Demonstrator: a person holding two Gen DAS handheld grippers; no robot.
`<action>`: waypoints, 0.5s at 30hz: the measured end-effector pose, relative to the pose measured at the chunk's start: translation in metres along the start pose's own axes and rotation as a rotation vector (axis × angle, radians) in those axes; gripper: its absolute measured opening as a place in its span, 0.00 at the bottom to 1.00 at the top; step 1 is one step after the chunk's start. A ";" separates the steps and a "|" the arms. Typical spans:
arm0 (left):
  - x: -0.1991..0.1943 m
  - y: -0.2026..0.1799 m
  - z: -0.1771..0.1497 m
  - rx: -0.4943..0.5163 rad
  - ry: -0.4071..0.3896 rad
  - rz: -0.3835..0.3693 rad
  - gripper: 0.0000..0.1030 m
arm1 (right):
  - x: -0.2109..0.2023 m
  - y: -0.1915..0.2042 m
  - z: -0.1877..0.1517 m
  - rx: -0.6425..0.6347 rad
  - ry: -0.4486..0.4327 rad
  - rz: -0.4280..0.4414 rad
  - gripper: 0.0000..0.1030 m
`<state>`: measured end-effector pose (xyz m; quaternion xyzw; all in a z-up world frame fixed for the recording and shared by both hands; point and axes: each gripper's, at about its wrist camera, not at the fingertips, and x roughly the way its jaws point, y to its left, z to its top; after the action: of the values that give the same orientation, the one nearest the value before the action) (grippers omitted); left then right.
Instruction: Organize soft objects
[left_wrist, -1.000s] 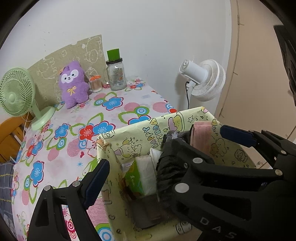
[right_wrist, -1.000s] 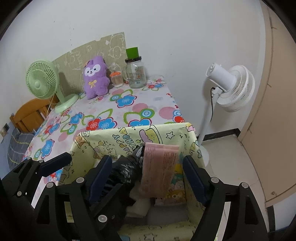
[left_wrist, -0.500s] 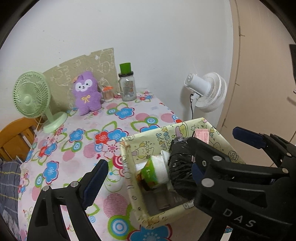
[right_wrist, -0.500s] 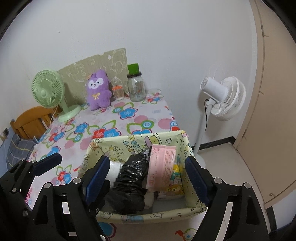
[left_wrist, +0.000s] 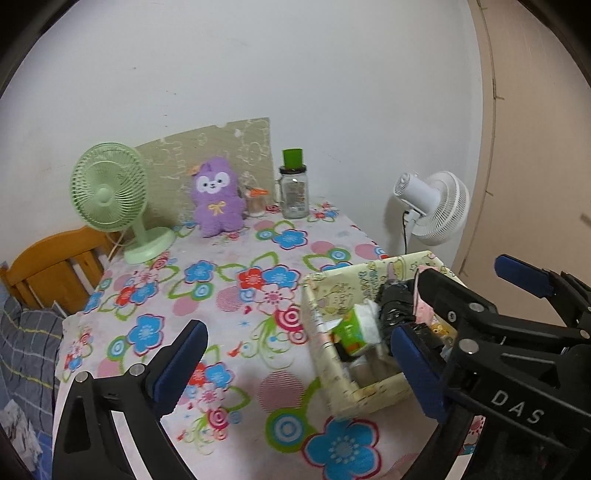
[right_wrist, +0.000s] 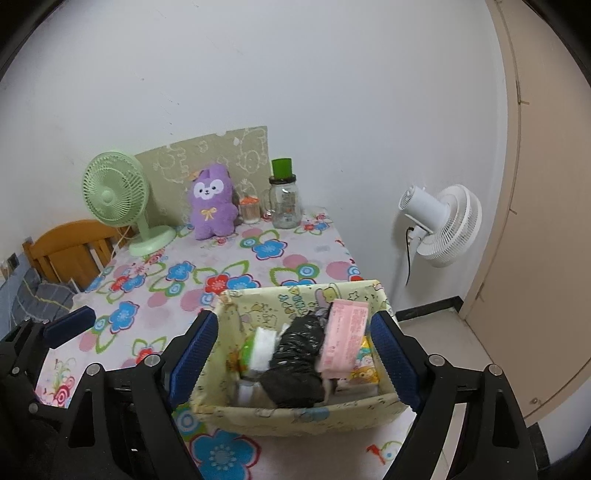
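Scanning from the left of the right-wrist view, a mint-green plastic table fan (right_wrist: 114, 195) stands at the upper left of the frame on the desk (right_wrist: 155, 295), which wears a flowered cloth. Just right of the fan sits the purple plush toy with a white face (right_wrist: 212, 203), upright against a pale patterned board (right_wrist: 207, 158). This is the one soft thing not yet put away, and I judge it the next target. It lies well apart from both tools, straight up-frame and slightly left, its long axis vertical. Beside it stand a small orange-capped jar (right_wrist: 249, 210) and a clear glass bottle with a green lid (right_wrist: 283, 199).

Lower centre is the pale yellow cartoon-printed fabric box (right_wrist: 295, 410), holding a green-and-white tissue pack (right_wrist: 258, 350), a crumpled black plastic bag (right_wrist: 299, 354) and a pink flat packet (right_wrist: 345, 339).

The left hand-held gripper (left_wrist: 295, 369) is opening, with only bare cloth and the box's near corner between its jaws and nothing pinched. The right hand-held gripper (right_wrist: 295, 358) is also opening; its pads flank the box without pressing on it. The left one looks the nearer to the plush, with open cloth between and the fan close on the left. A white pedestal fan (right_wrist: 443, 225) stands on the floor at the right.
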<state>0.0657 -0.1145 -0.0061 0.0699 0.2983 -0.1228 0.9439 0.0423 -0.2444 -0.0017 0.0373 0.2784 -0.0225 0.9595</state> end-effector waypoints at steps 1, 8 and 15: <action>-0.003 0.004 -0.001 -0.003 -0.005 0.002 0.98 | -0.003 0.003 -0.001 0.000 -0.006 -0.001 0.89; -0.025 0.034 -0.013 -0.035 -0.044 0.027 1.00 | -0.023 0.027 -0.007 -0.012 -0.050 -0.002 0.94; -0.048 0.070 -0.027 -0.075 -0.080 0.077 1.00 | -0.038 0.051 -0.016 0.012 -0.080 0.024 0.96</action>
<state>0.0320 -0.0329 0.0045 0.0408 0.2619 -0.0777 0.9611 0.0049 -0.1919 0.0080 0.0453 0.2393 -0.0141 0.9698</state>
